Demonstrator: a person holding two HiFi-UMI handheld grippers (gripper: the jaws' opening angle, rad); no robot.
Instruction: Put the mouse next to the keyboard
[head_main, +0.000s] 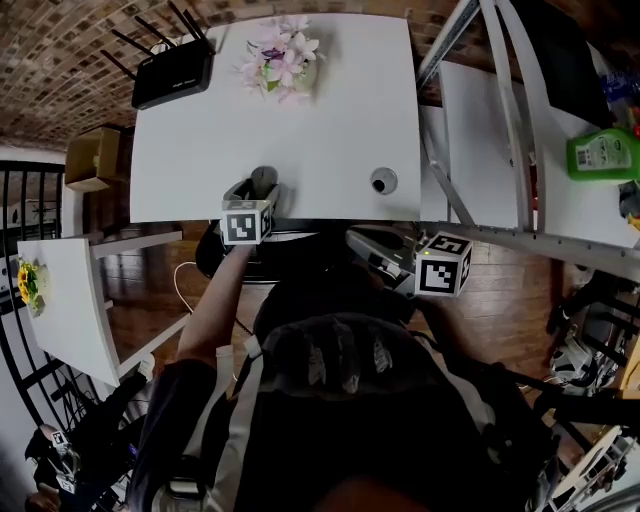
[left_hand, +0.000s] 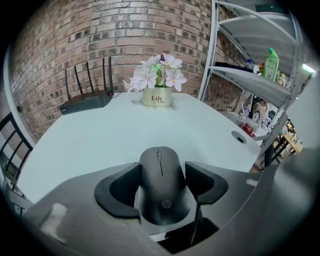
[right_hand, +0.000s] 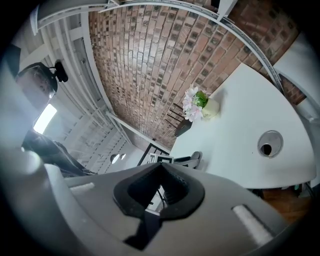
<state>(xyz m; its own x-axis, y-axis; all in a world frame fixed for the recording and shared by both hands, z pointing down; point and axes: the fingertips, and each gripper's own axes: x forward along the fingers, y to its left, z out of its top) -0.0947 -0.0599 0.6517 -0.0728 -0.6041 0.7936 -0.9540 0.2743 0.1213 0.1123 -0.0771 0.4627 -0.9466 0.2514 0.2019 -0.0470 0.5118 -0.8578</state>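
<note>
At the near edge of the table (head_main: 330, 120), the left gripper (head_main: 252, 195) holds the mouse (head_main: 263, 180). Its two jaws press on the mouse, one on each side, and the mouse's front pokes out past them over the white top. I cannot tell if the mouse sits on the table or hangs just above it. The right gripper (head_main: 360, 241) is lower down, off the table's edge, with its jaws closed together and nothing in them. I think this is the carrying step: the mouse is grabbed but not put in its place yet. No keyboard shows on the table in any view, so the next move needs a look for it first. A dark shape sits under the table edge by the left gripper, but I cannot tell what it is. After that the mouse should go down flat beside the keyboard and the jaws should let go. Far back on the table are a router (head_main: 172, 72) and a pot of flowers (head_main: 283, 55), well away from the mouse. A round hole (head_main: 384, 181) is near the edge, to the right. A shelf (head_main: 520, 130) with a green bottle (head_main: 604, 153) stands right of the table. Nothing on the top looks to be in the mouse's way.
</note>
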